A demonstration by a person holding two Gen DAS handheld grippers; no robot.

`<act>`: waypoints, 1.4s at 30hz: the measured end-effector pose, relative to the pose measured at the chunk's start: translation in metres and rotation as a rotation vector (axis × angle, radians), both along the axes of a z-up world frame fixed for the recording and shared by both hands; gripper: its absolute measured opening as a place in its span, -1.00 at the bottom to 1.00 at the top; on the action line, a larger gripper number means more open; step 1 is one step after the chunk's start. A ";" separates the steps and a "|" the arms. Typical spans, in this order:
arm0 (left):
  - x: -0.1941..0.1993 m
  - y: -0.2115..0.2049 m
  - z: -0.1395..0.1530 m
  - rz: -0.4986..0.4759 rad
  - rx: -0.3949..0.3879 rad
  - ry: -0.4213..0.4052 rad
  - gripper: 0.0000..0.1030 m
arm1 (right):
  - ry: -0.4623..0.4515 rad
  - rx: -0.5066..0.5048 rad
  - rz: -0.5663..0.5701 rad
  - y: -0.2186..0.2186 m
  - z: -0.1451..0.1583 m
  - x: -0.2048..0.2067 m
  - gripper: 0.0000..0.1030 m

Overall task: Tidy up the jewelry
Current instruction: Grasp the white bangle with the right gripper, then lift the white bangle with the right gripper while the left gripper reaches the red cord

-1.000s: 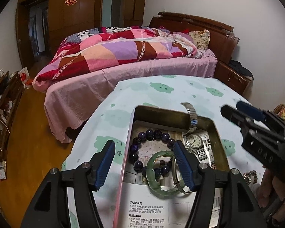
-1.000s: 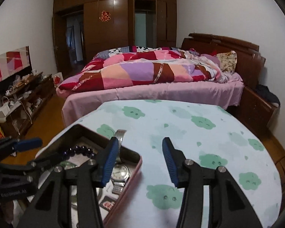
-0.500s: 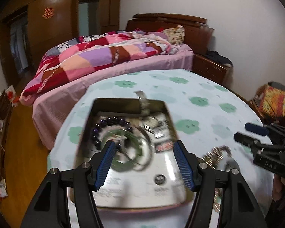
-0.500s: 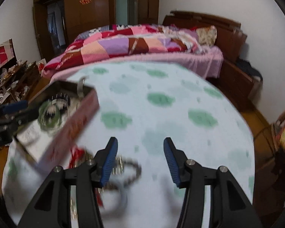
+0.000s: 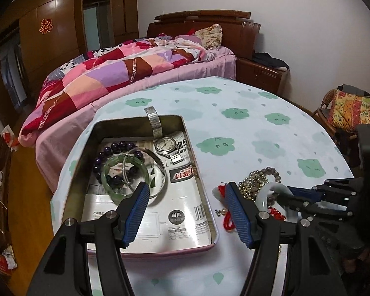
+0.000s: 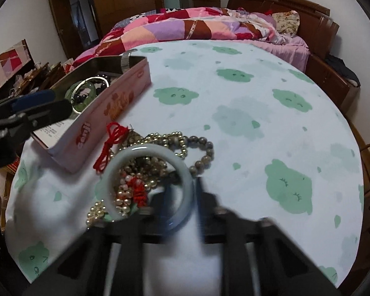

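1. Firstly, left wrist view:
   - Left gripper (image 5: 185,192) with jaws spread and empty, poised above the near right corner of the open tin (image 5: 160,252).
   - In the tin: wristwatch (image 5: 165,144), purple bead bracelet (image 5: 122,145), green bangle (image 5: 105,172), thin silver bangle (image 5: 160,165).
   - Tin lined with a printed sheet (image 5: 185,227); legible only "耐用" in a dark round mark. Remaining print too small to read.
   - Red paper character (image 5: 45,26) on the wardrobe door.
   - Right of the tin, on the tablecloth (image 5: 234,123): bead heap (image 5: 256,177), red cord (image 5: 228,222), pale bangle (image 5: 261,194).
   - Right gripper (image 5: 291,194) with tips at the pale bangle.
2. Secondly, right wrist view:
   - Right gripper (image 6: 183,197) blurred, jaws just closed in and now pinching the near rim of the pale bangle (image 6: 148,148).
   - Bangle lying on the bead heap (image 6: 145,170), just beside the tin (image 6: 116,108).
   - Orange-red lettering on the pink tin wall, blurred, not legible.
   - Left gripper (image 6: 44,103) over the tin, jaws apart.
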State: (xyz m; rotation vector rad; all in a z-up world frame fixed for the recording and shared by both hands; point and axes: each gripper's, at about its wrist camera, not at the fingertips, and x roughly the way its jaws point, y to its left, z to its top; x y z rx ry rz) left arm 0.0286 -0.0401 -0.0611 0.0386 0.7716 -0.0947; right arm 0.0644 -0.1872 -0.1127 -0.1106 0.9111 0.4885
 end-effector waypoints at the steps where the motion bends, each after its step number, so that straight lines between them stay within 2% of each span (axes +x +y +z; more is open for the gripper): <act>1: 0.000 -0.001 -0.001 -0.002 -0.002 0.003 0.24 | 0.005 0.022 0.000 -0.003 0.000 0.000 -0.75; 6: 0.003 -0.005 0.000 -0.007 0.003 0.003 0.24 | -0.043 0.081 -0.029 -0.015 0.011 -0.007 -0.75; 13: 0.000 -0.022 0.004 -0.049 0.024 -0.008 0.24 | -0.103 0.138 -0.105 -0.052 0.034 -0.009 -0.75; 22: -0.009 -0.068 -0.011 -0.177 0.086 0.025 0.24 | -0.077 0.158 -0.156 -0.080 0.023 -0.009 -0.75; 25: -0.007 -0.077 -0.017 -0.193 0.100 0.043 0.22 | -0.070 0.162 -0.165 -0.087 0.020 -0.010 -0.75; 29: -0.004 -0.083 -0.027 -0.211 0.102 0.082 -0.02 | -0.064 0.169 -0.164 -0.088 0.018 -0.010 -0.75; 31: -0.003 -0.088 -0.032 -0.229 0.108 0.106 -0.25 | -0.062 0.172 -0.159 -0.087 0.017 -0.012 -0.74; 34: -0.003 -0.092 -0.037 -0.246 0.111 0.132 -0.49 | -0.061 0.174 -0.151 -0.085 0.016 -0.013 -0.75; 35: -0.003 -0.092 -0.038 -0.250 0.108 0.137 -0.51 | -0.062 0.175 -0.149 -0.084 0.016 -0.013 -0.75; 39: -0.004 -0.090 -0.037 -0.259 0.083 0.137 -0.83 | -0.067 0.174 -0.147 -0.082 0.017 -0.015 -0.74; 42: -0.007 -0.084 -0.029 -0.259 0.054 0.111 -0.83 | -0.074 0.173 -0.147 -0.081 0.019 -0.016 -0.74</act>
